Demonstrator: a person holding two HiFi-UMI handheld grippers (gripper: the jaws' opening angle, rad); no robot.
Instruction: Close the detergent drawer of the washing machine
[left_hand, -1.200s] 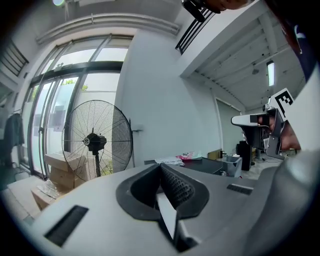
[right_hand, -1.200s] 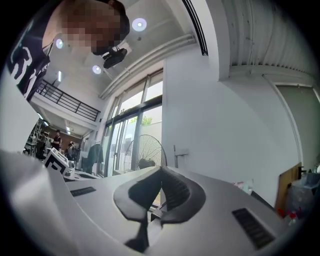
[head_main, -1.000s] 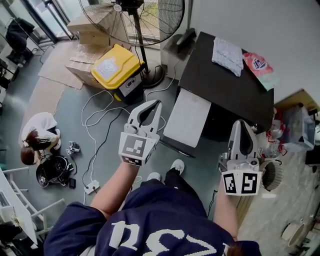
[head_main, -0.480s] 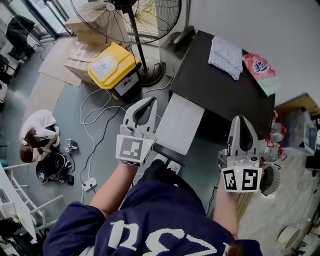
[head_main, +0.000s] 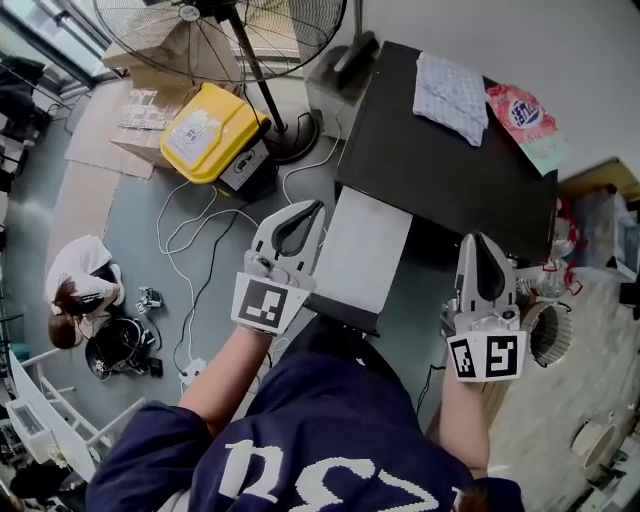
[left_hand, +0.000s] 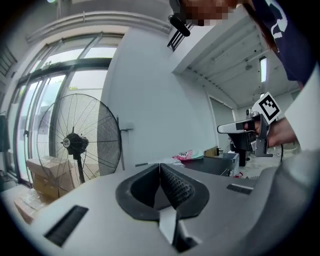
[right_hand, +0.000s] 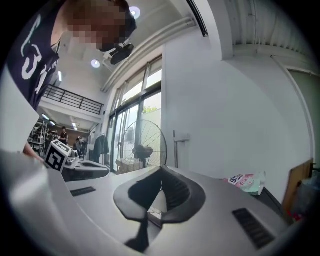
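In the head view the washing machine has a black top. A pale grey drawer juts out from its front edge towards me. My left gripper is shut and empty, its tips just left of the drawer's left edge and above it. My right gripper is shut and empty too, to the right of the drawer near the machine's front right corner. In the left gripper view the shut left gripper points level past the machine top. The right gripper view has the shut right gripper pointing at a white wall.
A checked cloth and a pink pouch lie on the machine top. A standing fan, a yellow bin and cables stand on the floor at the left. A person crouches far left. A white basket sits at the right.
Both grippers have moved forward towards the machine, still shut. The drawer now lies right beside the left gripper's tips, and my shoes are hidden under my body.
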